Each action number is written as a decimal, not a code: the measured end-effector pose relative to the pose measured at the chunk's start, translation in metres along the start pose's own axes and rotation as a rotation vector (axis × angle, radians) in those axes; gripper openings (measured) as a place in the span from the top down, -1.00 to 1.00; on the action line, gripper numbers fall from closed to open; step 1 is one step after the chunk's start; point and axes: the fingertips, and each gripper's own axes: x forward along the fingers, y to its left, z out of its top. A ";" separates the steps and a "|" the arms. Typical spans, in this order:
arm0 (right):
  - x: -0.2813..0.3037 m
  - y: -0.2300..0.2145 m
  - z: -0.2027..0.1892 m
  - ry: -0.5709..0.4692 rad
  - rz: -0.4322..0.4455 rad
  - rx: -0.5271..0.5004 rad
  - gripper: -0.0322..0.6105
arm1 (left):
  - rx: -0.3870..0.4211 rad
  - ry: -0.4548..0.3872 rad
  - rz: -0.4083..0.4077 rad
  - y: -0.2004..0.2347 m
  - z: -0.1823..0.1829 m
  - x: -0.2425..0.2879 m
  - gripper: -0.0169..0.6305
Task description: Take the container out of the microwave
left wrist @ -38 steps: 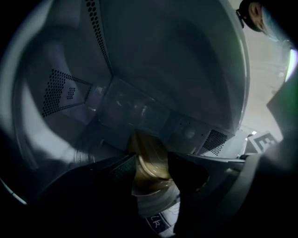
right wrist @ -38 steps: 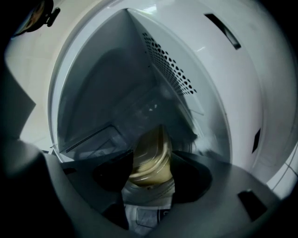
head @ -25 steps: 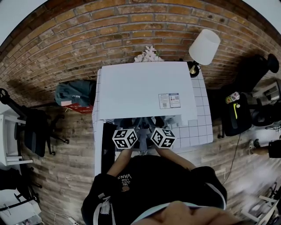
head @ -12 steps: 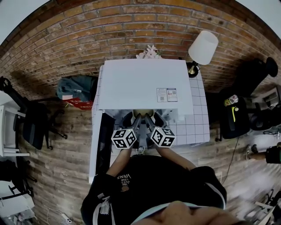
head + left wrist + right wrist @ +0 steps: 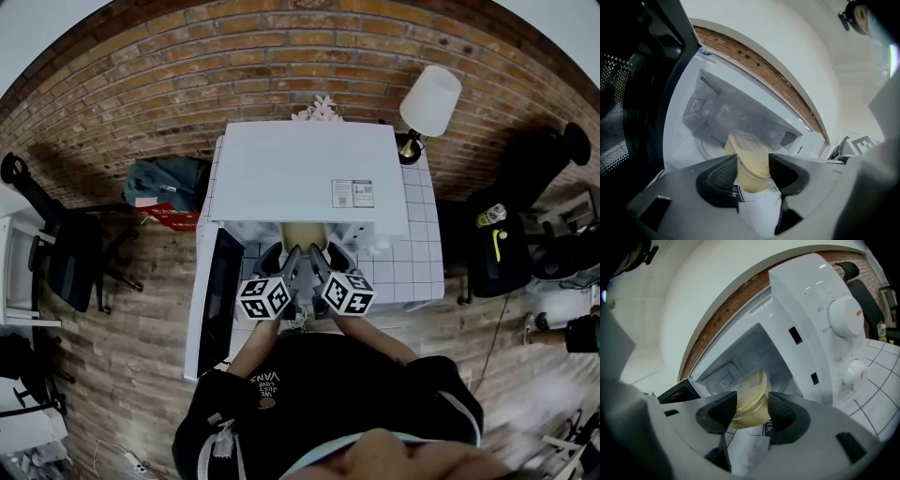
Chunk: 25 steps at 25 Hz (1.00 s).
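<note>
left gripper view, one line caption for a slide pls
Left tool grips the clear container of pale yellow food, open microwave cavity behind it

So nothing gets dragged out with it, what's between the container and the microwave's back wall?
Nothing loose. Only the bare cavity floor with its turntable lies between the container and the back wall. The left gripper view shows this.

Looks like a home office or studio room: microwave (image 5: 309, 178) on a tiled table (image 5: 422, 255), brick wall (image 5: 281, 56) behind it, lamp (image 5: 430, 100) right beside it (desk chair (image 5: 70, 267) way off left).
</note>
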 end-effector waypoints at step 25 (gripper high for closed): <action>-0.065 0.004 -0.022 0.034 0.070 -0.034 0.28 | -0.016 -0.029 0.046 -0.041 -0.036 -0.056 0.28</action>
